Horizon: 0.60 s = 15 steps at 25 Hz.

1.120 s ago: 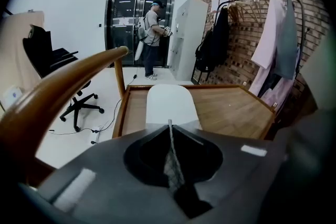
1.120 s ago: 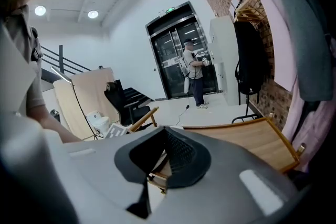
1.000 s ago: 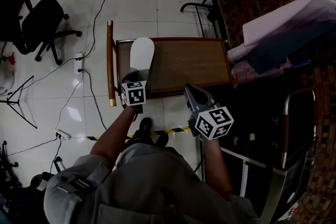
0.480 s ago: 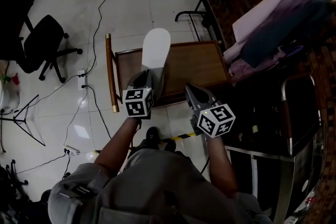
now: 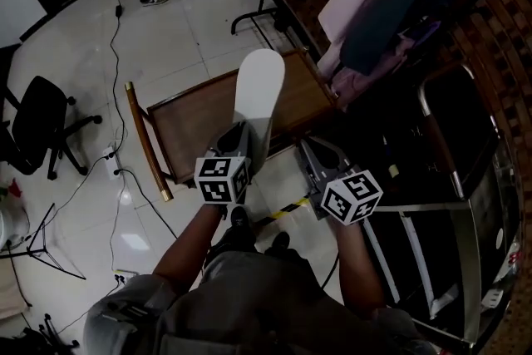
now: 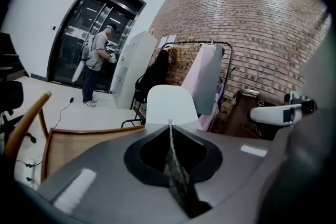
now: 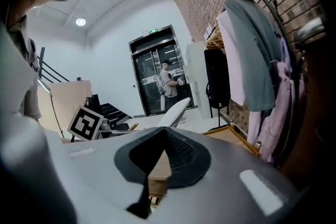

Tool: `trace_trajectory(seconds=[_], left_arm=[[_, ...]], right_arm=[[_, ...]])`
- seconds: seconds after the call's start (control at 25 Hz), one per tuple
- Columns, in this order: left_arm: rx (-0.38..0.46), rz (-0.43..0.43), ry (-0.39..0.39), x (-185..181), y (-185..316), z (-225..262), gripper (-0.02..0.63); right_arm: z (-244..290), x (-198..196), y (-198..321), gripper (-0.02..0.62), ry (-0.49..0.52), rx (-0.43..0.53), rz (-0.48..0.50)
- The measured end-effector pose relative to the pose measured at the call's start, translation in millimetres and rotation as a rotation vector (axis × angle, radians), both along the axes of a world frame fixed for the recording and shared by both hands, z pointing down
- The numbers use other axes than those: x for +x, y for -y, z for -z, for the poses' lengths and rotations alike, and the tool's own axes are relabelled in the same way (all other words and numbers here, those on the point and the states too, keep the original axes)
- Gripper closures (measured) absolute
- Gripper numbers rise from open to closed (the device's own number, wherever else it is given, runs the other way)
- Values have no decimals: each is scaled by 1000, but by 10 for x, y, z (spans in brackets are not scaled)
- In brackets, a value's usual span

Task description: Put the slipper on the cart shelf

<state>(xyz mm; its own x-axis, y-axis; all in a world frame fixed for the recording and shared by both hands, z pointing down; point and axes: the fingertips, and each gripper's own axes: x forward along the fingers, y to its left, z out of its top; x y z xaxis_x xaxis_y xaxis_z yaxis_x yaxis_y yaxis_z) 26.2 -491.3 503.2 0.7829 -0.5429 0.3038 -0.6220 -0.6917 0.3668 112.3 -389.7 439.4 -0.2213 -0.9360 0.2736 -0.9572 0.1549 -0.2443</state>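
Observation:
A long white slipper (image 5: 258,86) sticks out forward from my left gripper (image 5: 241,130), which is shut on its near end. The slipper hangs in the air above the right part of a brown wooden platform (image 5: 193,119). In the left gripper view the slipper (image 6: 170,105) rises just past the closed jaws of the left gripper (image 6: 169,124). My right gripper (image 5: 310,145) is beside it to the right, shut and holding nothing, over the floor near the platform's corner. From the right gripper (image 7: 165,130), the slipper (image 7: 175,112) shows edge-on at the left.
A metal-framed cart (image 5: 453,179) stands at the right. Behind it, garments hang on a clothes rack (image 5: 382,4). A black office chair (image 5: 40,122), floor cables (image 5: 116,37) and a tripod (image 5: 37,249) are at the left. A person (image 6: 97,63) stands by the far doors.
The left gripper has carried the slipper rightward across the wooden platform. The head view has swung to the right, bringing more of the metal cart into view. The right gripper has kept its place.

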Motion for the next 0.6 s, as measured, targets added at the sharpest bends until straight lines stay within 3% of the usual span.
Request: trace_trajectory(seconds=[0.28,0.6], left_arm=[[10,-120,-3,489,-583,98,588],[44,-240,48,931,-1703,202,588]], right_arm=[[53,434,-663,597,-4,27,-136],[202,862,-1814,597,6,89,-263]])
